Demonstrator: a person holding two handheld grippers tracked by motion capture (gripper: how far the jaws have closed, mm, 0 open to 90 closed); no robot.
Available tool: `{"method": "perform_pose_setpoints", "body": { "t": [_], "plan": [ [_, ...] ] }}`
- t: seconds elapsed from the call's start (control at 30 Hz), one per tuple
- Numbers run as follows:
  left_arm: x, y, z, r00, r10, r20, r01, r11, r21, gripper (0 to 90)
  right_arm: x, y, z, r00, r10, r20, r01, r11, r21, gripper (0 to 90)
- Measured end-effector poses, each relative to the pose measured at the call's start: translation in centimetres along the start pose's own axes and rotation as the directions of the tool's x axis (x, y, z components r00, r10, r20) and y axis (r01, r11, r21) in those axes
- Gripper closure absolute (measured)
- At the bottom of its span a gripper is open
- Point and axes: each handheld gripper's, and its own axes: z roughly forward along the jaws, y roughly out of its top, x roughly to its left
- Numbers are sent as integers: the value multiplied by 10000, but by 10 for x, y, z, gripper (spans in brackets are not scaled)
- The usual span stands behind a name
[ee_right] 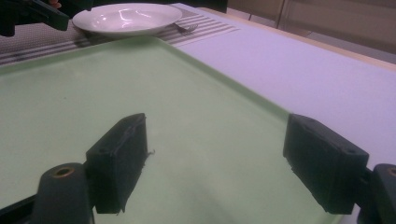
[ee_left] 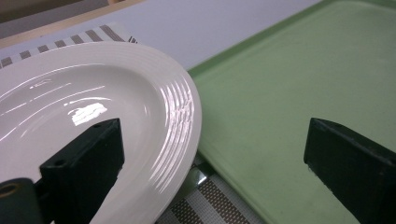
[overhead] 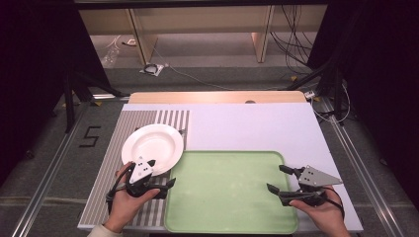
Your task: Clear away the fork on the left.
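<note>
1. White plate [overhead: 152, 147] sits on the striped mat [overhead: 106, 168] at the table's left, its right edge just over the green tray [overhead: 232, 192] rim. Not lifted yet.
2. Left gripper [overhead: 159, 174] at the plate's near rim, fingers wide, one over the plate, no grip.
3. Right gripper [overhead: 278, 178] hovers over the tray's right side, fingers wide, empty.
4. Tray bare. Judgement: early stage, grasp and transfer both remain.
</note>
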Motion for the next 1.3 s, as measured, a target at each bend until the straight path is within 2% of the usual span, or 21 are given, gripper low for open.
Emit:
{"method": "perform_pose_setpoints", "body": {
  "t": [0.27, 0.37, 0.4, 0.43, 0.47, 0.53, 0.57, 0.6, 0.7, 0.73, 0.8, 0.87, 0.93, 1.0, 1.03, 1.07, 1.1, 1.13, 1.17, 1.2, 1.3],
  "plan": [
    [1, 0, 0, 10000, -29, -78, 30, 10000, 18, 84, 1, 0, 0, 10000, -9, 27, 9, 10000, -25, 229],
    [2, 2, 0, 9995, -147, -273, 154, 9996, 244, 188, 1, 0, -1, 10000, -43, 81, 43, 10000, 33, 229],
    [4, 9, 1, 9985, -255, -474, 272, 9990, 350, 425, 1, 0, 0, 10000, 26, 82, -25, 10000, -74, 229],
    [4, 9, 1, 9985, -255, -474, 272, 9990, 350, 522, 1, 0, 0, 10000, 26, 82, -25, 10000, -74, 229],
    [5, 15, 3, 9983, -334, -482, 354, 9985, 413, 522, 1, 0, 0, 9999, -8, 105, 8, 10000, -20, 229],
    [5, 27, 11, 9985, -1, -551, 45, 9968, 800, 796, 0, 0, 0, 9998, 36, 170, -33, 9999, -155, 229],
    [5, 33, 16, 9975, 159, -687, -90, 9950, 995, 796, 0, 0, 0, 9998, 36, 170, -33, 9999, -155, 229],
    [7, 46, 30, 9977, 172, -655, -87, 9918, 1277, 896, 1, 1, -2, 9997, 19, 233, -18, 10000, -34, 229],
    [11, 57, 45, 9971, 361, -668, -248, 9862, 1634, 899, 0, 1, -2, 9997, -3, 249, 3, 10000, -2, 229],
    [17, 70, 62, 9976, 277, -631, -151, 9813, 1918, 899, 0, 0, -1, 9998, 49, 195, -47, 9999, -92, 229],
    [22, 78, 73, 9978, 160, -644, -23, 9784, 2069, 899, -1, 0, -1, 9998, 57, 212, -56, 10000, -38, 228],
    [35, 95, 96, 9965, 133, -831, 83, 9670, 2546, 899, -1, 0, -2, 9997, 83, 233, -82, 10000, -13, 228],
    [41, 102, 108, 9973, 44, -733, 159, 9615, 2743, 899, -1, -1, -2, 9997, 145, 177, -142, 9998, -142, 228],
    [43, 104, 114, 9972, 63, -742, 155, 9567, 2905, 899, -1, -1, -2, 9997, 153, 176, -150, 9998, -143, 228],
    [46, 109, 126, 9978, 111, -656, 107, 9461, 3238, 899, -2, -1, -2, 9998, 139, 169, -136, 9998, -144, 228],
    [46, 109, 126, 9978, 111, -656, 107, 9461, 3238, 899, -1, -1, -2, 9997, 166, 168, -164, 9998, -134, 228],
    [48, 110, 135, 9977, 127, -670, 116, 9363, 3509, 899, -2, -1, -2, 9997, 165, 171, -163, 9998, -125, 228],
    [48, 109, 138, 9977, 158, -664, 93, 9327, 3605, 899, -2, -1, -2, 9997, 145, 174, -142, 9998, -136, 228],
    [48, 109, 138, 9977, 158, -664, 93, 9327, 3605, 899, -2, -1, -2, 9997, 145, 174, -142, 9998, -136, 228],
    [50, 108, 144, 9969, 184, -761, 118, 9257, 3780, 899, -1, -1, -2, 9997, 150, 168, -148, 9998, -133, 228],
    [51, 106, 148, 9962, 187, -848, 154, 9229, 3848, 899, -1, -1, -2, 9997, 165, 171, -163, 9998, -119, 228]
  ]
}}
